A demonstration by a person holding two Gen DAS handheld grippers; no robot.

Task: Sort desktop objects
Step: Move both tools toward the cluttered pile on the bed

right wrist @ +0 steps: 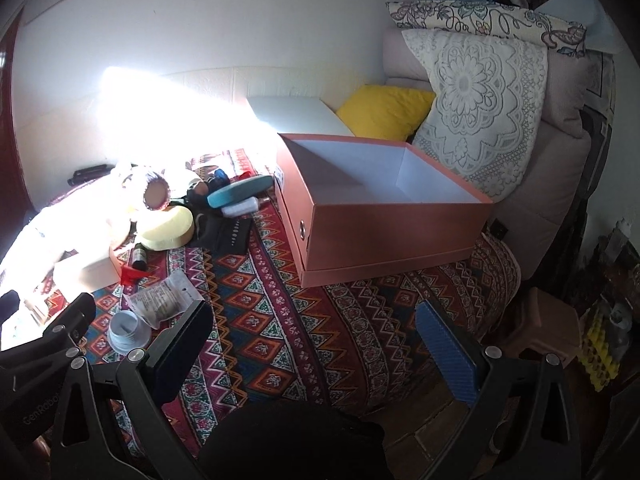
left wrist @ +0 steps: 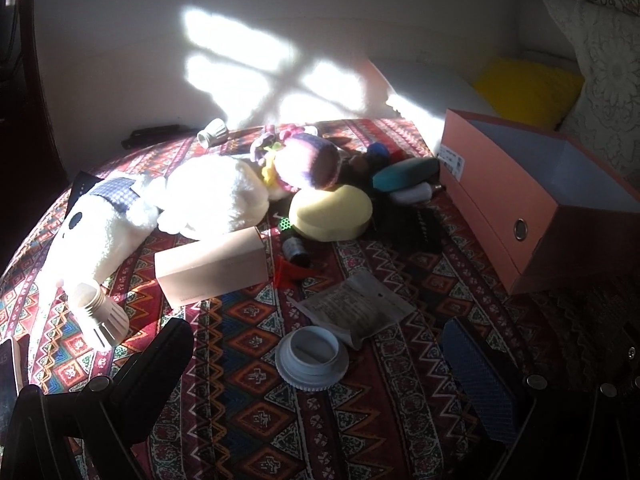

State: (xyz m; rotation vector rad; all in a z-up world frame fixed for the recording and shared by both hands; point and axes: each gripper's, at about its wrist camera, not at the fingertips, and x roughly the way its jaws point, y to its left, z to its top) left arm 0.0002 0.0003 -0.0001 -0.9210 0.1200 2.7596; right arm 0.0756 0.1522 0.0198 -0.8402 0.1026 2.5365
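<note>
Crowding the far left part of a table draped in a red patterned cloth (left wrist: 248, 420), a white plush toy (left wrist: 132, 216), a knitted doll (left wrist: 308, 160), a yellow round sponge (left wrist: 332, 212) and a teal case (left wrist: 404, 174) lay heaped together in hard sunlight. Nearer the front edge sat a pale carton (left wrist: 212, 266), a small dark bottle (left wrist: 294, 250), a clear packet (left wrist: 356, 306) and a white ribbed lid (left wrist: 312, 360), with a cream lamp base (left wrist: 98, 314) toward the left edge. An open salmon-pink box (right wrist: 384, 216), empty inside, stood at the far right corner of the table, against a sofa (right wrist: 560, 136) carrying a lace cushion (right wrist: 480, 108) and a yellow pillow (right wrist: 384, 112).

The left gripper (left wrist: 320, 364) hovered with fingers spread wide, the lid and packet between and beyond them, gripping nothing. The right gripper (right wrist: 316, 344) was likewise spread over bare cloth in front of the box. The strip of cloth between the heap and the box lay uncluttered. A white wall (left wrist: 120, 40) closed the far edge.
</note>
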